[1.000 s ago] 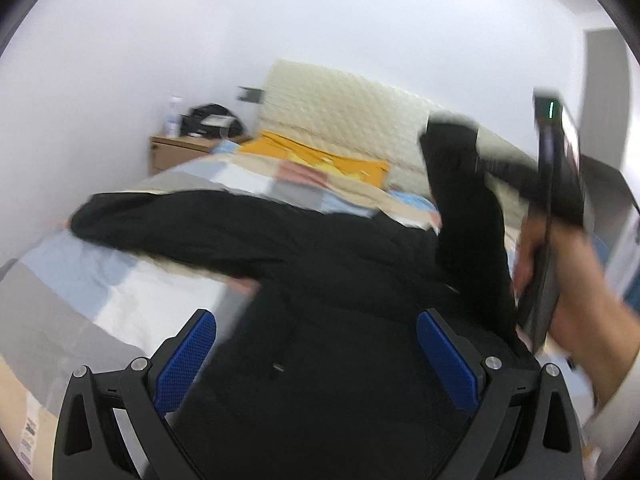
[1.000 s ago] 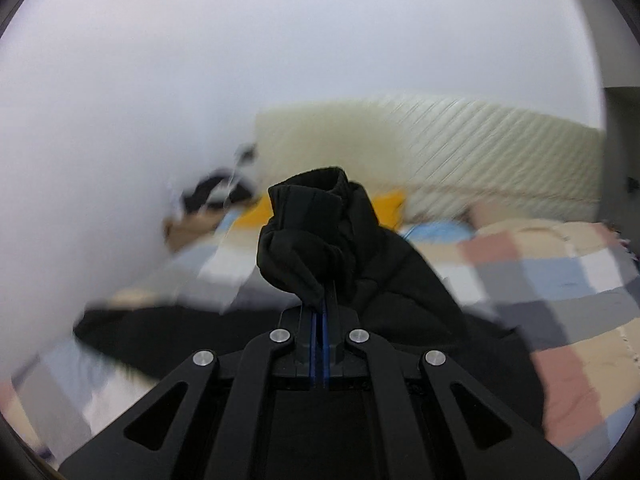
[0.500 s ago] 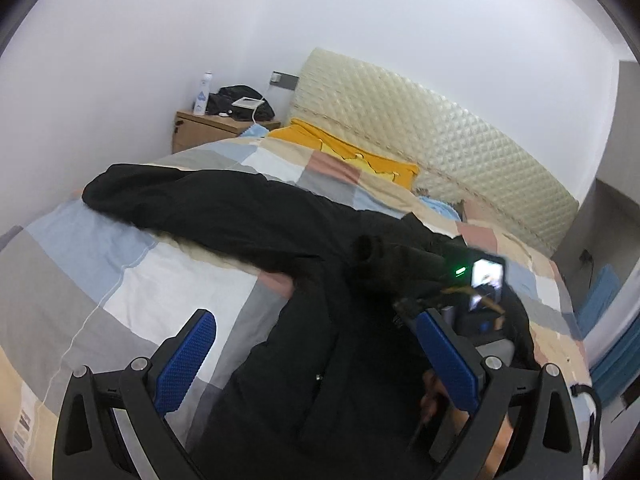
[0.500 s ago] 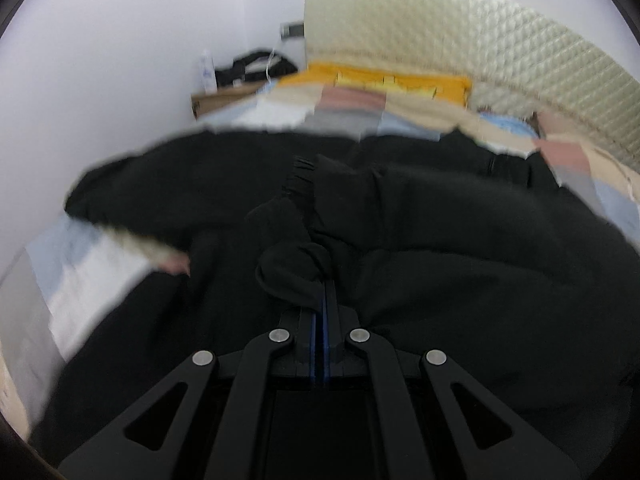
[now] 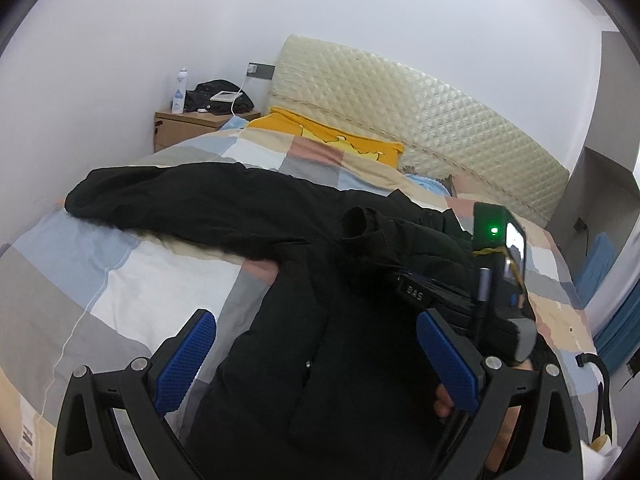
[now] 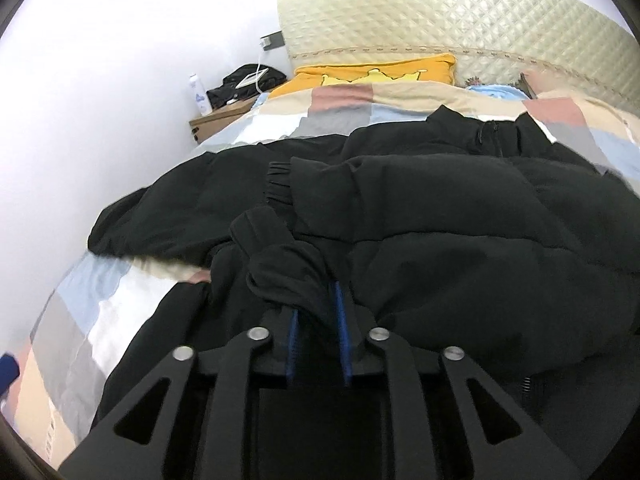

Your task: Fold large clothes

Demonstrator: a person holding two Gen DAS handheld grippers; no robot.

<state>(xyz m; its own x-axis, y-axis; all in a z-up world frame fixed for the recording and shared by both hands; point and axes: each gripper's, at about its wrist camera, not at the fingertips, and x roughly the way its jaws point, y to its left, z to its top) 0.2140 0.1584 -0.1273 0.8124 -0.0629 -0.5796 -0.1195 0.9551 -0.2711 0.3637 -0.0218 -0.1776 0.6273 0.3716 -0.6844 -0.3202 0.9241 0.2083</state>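
Note:
A large black padded jacket (image 5: 300,320) lies spread on the patchwork quilt (image 5: 100,264), one sleeve (image 5: 160,196) stretched out to the left. The other sleeve is folded across the body, its ribbed cuff (image 6: 280,264) bunched at my right gripper (image 6: 316,312). That gripper's jaws are opening: the blue pads (image 6: 294,336) stand apart with cuff fabric lying loose between them. My left gripper (image 5: 316,344) hovers wide open over the jacket's lower front, holding nothing. In the left wrist view the right tool's housing (image 5: 494,232), green light on, sits low on the jacket.
A quilted cream headboard (image 5: 420,120) and a yellow pillow (image 5: 340,140) are at the far end. A wooden nightstand (image 5: 188,124) with a bottle (image 5: 179,92) and dark items stands by the wall. A thin white cable (image 5: 92,300) runs over the quilt at left.
The right gripper came down from high in the air, carrying the sleeve across onto the jacket body, and its pads have parted. The left gripper stayed open and barely shifted.

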